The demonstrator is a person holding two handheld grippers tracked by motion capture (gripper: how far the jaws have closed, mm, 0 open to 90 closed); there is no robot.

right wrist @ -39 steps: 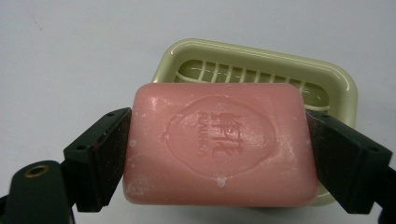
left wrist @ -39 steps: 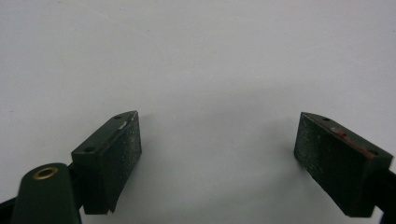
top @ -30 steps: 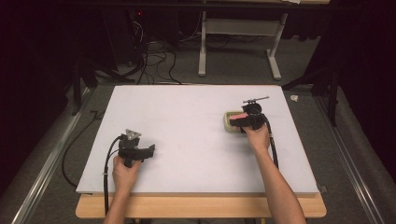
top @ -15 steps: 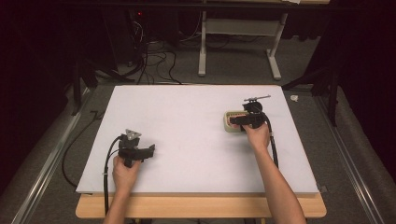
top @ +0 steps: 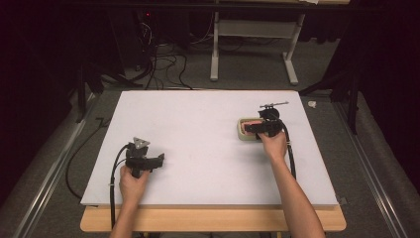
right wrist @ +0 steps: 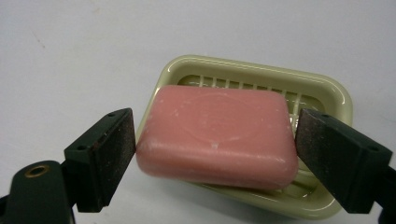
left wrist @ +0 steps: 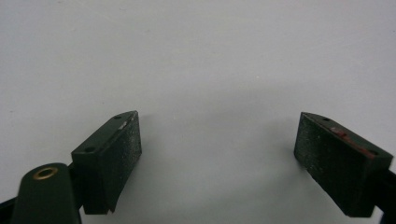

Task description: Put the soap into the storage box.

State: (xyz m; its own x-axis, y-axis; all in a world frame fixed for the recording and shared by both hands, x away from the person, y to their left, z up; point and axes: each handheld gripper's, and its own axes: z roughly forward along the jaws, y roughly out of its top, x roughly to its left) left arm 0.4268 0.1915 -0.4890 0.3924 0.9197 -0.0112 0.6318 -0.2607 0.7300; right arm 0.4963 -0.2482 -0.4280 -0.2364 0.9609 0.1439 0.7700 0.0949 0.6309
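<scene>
A pink bar of soap (right wrist: 217, 135) lies in a pale green soap dish (right wrist: 322, 93), hanging a little over the dish's near rim. My right gripper (right wrist: 215, 156) is open, one jaw at each end of the bar, touching or nearly touching it. In the high view this gripper (top: 250, 128) sits over the dish (top: 241, 135) at the right of the white board, with a strip of soap (top: 250, 122) showing. My left gripper (top: 159, 159) rests low on the board's left front. It stands open (left wrist: 217, 154) over bare white surface with nothing between its pads.
The white board (top: 198, 129) lies on a wooden table whose edge (top: 213, 220) shows at the front. Behind the board are cables (top: 163, 64) and a white stand (top: 252, 49) on the floor. A cable trails from each gripper along the forearm.
The right gripper has settled slightly lower over the soap dish, and the reddish patch at its jaws now shows inside the dish. The left hand and gripper have not moved.
</scene>
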